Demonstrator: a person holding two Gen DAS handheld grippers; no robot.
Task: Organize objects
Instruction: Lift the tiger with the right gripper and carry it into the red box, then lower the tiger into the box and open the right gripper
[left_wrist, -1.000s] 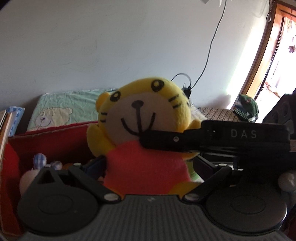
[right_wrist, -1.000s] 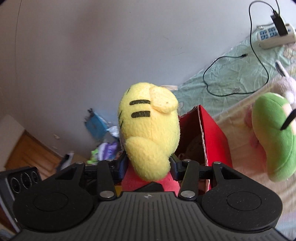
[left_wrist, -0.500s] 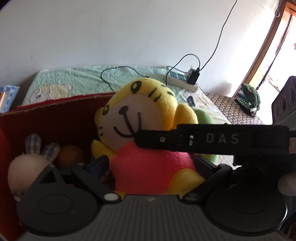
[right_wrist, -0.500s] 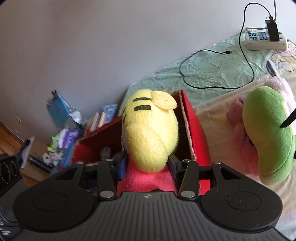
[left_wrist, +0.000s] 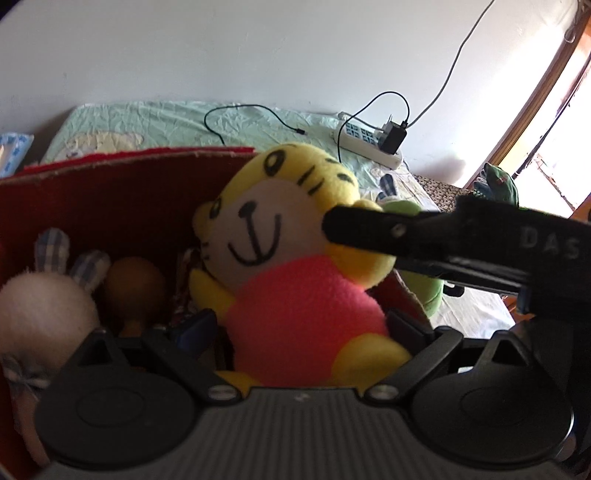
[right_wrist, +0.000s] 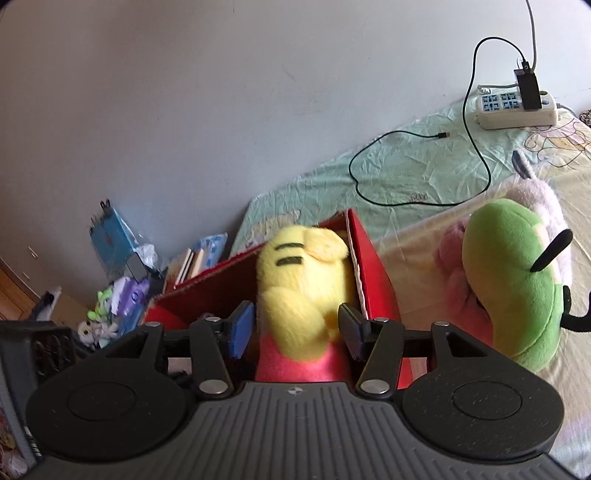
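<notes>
One yellow tiger plush (left_wrist: 295, 258), one white bunny plush (left_wrist: 40, 314) and one brown toy (left_wrist: 135, 284) in one red box (left_wrist: 110, 192); one green plush (right_wrist: 513, 280), one pink plush (right_wrist: 456, 273), one power strip (right_wrist: 517, 109).

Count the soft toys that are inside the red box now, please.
3 visible: the yellow tiger toy at the box's right end between both grippers' fingers, the white bunny toy at the left, and a brown toy between them. More may be hidden underneath.
</notes>
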